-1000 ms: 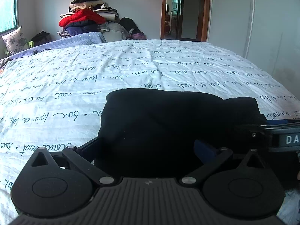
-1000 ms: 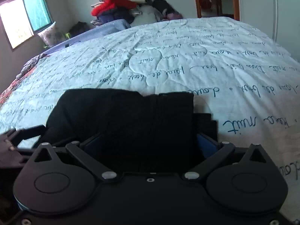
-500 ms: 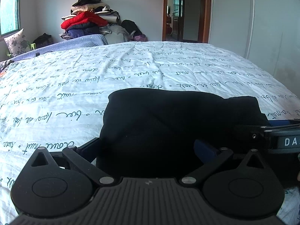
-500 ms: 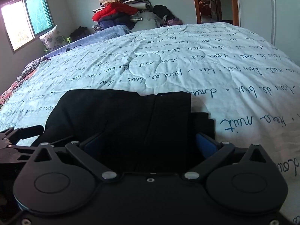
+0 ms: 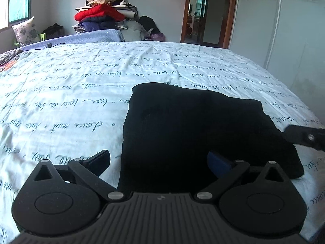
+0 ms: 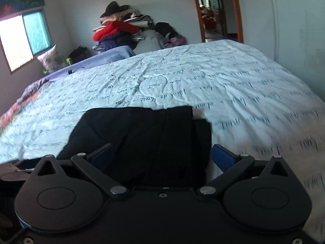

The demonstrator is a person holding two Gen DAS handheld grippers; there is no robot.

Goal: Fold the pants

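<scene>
The black pants [image 5: 203, 130] lie folded into a compact rectangle on the white bedspread with script print [image 5: 85, 85]. My left gripper [image 5: 158, 160] hovers open at the near edge of the pants, with its left finger [image 5: 97, 158] over bare sheet and its blue pad over the cloth. In the right wrist view the pants [image 6: 142, 134] show layered folds at their right side. My right gripper [image 6: 162, 155] stands open at their near edge, its right finger [image 6: 225, 156] just off the cloth. Neither gripper pinches any cloth. Part of the right gripper [image 5: 304, 136] shows at the pants' right end.
A heap of clothes with a red jacket [image 5: 101, 14] rises beyond the bed's far edge. A floral pillow [image 5: 26, 32] sits by the window at the far left. A wooden doorway [image 5: 203, 14] and a white wardrobe wall [image 5: 284, 40] run along the right.
Both grippers have drawn back from the pants and shifted outward: the left one to the left, the right one to the right. Each outer finger now sits off the cloth. The right view is motion-blurred.
</scene>
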